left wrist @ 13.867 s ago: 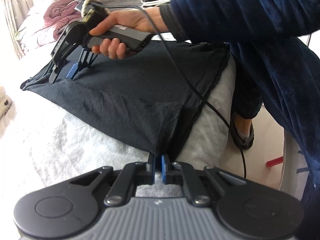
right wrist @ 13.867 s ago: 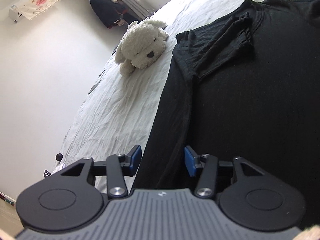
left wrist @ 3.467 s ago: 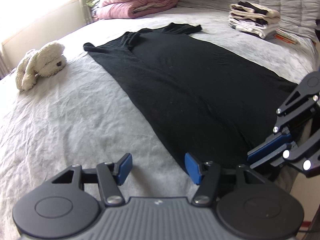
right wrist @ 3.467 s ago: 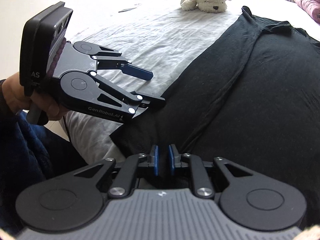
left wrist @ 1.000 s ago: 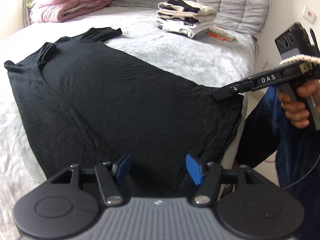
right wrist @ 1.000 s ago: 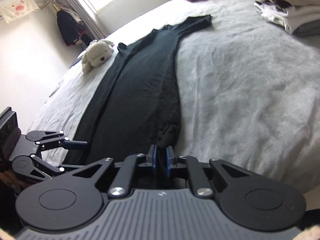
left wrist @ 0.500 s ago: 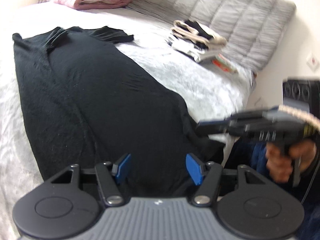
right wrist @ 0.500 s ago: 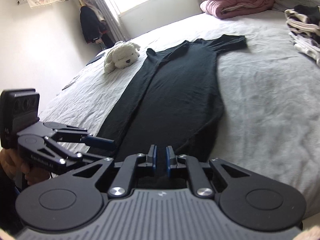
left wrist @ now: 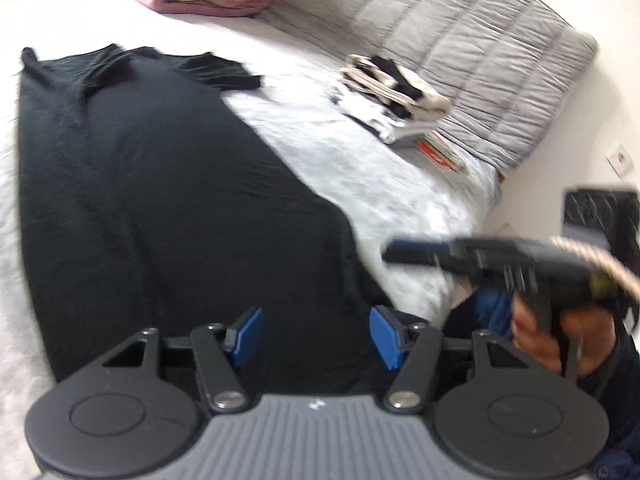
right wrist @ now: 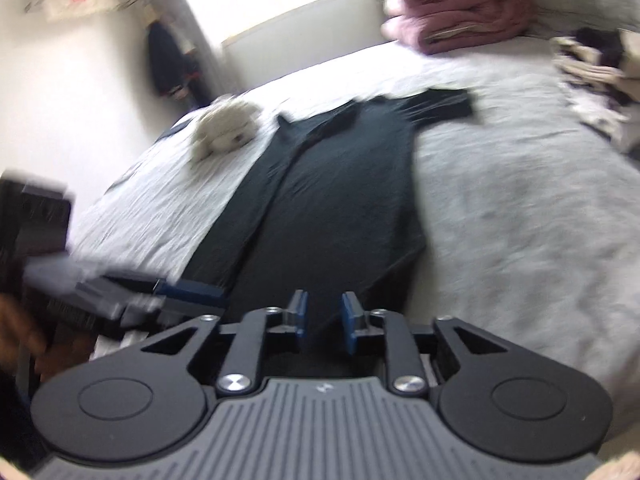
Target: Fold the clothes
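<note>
No writing is readable; both views are blurred. The black dress (right wrist: 340, 200) lies lengthwise on the bed (right wrist: 520, 208). The right gripper (right wrist: 323, 322), clamped on the hem half a second ago, now has its fingers parted, holding nothing. The left gripper (left wrist: 312, 336) stays wide open at 6 o'clock.

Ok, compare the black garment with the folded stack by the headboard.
The black garment lies spread flat and long down the bed; the folded stack is compact and piled high. The garment is one plain black piece, the stack mixes cream and black layers. Both rest on the grey bedcover.
</note>
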Available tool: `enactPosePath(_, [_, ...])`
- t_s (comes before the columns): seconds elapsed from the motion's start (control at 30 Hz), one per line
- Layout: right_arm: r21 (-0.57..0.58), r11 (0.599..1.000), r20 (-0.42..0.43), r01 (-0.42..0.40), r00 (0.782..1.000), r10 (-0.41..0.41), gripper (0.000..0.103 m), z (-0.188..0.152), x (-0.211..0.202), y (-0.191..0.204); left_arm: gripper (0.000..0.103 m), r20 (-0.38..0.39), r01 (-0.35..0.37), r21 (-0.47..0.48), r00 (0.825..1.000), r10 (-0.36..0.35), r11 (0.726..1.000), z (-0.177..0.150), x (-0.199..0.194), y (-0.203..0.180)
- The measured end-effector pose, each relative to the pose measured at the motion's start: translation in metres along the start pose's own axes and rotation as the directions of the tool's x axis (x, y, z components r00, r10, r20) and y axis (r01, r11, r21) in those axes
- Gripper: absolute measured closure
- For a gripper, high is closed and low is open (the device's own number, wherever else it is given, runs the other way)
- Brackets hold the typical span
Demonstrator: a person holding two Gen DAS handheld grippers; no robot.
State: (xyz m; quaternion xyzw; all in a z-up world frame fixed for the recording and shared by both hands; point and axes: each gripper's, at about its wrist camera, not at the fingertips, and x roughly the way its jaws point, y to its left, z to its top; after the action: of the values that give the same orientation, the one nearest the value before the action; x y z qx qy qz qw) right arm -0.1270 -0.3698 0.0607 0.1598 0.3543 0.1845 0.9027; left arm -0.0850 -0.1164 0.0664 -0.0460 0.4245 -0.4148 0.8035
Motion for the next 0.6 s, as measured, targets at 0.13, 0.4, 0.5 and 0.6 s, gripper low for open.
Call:
enactPosePath(0.13, [0.106,0.994,0.021,0.036,0.999,-0.038,0.060,0.007,-0.007,-0.022,0.043,-0.011,0.043,0.035,0.999,-0.042,0.998,0.001,0.014,-0.016])
enactPosePath(0.4, [0.237,0.968,0.039,0.079,0.995,-0.090,0.060,0.018,-0.015,-0.051,0.043,-0.052,0.070,-0.032,0.996,-0.071,0.997,0.001,0.044,-0.031])
enactPosePath(0.5, [0.242,0.967,0.034,0.077,0.996,-0.088,0.060,0.019,-0.014,-0.053,0.078,-0.070,0.075,-0.075,0.994,-0.080,0.994,0.000,0.051,-0.029])
enactPosePath(0.6, [0.251,0.965,0.035,0.080,0.995,-0.092,0.060,0.020,-0.015,-0.056,0.098,-0.076,0.053,-0.108,0.995,-0.062,0.993,-0.001,0.050,-0.025])
